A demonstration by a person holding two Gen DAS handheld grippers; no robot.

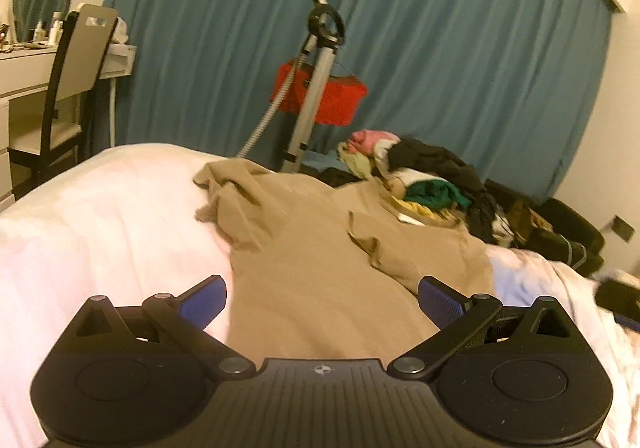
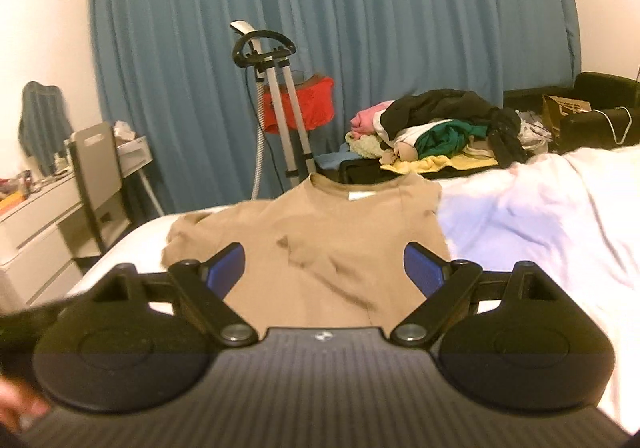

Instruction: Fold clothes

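Tan shirt (image 2: 320,232) spread flat on the bed (image 2: 540,216), ready for folding; both grippers' jaws gape apart, holding nothing.

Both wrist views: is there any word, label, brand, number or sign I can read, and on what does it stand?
No text can be read in either view.
White neck label inside the tan shirt: blank or too blurred to tell.
Brown cardboard box beyond the bed: dark printed marks, too blurred to read.
Small round emblem on the left claw body: a symbol, no letters.
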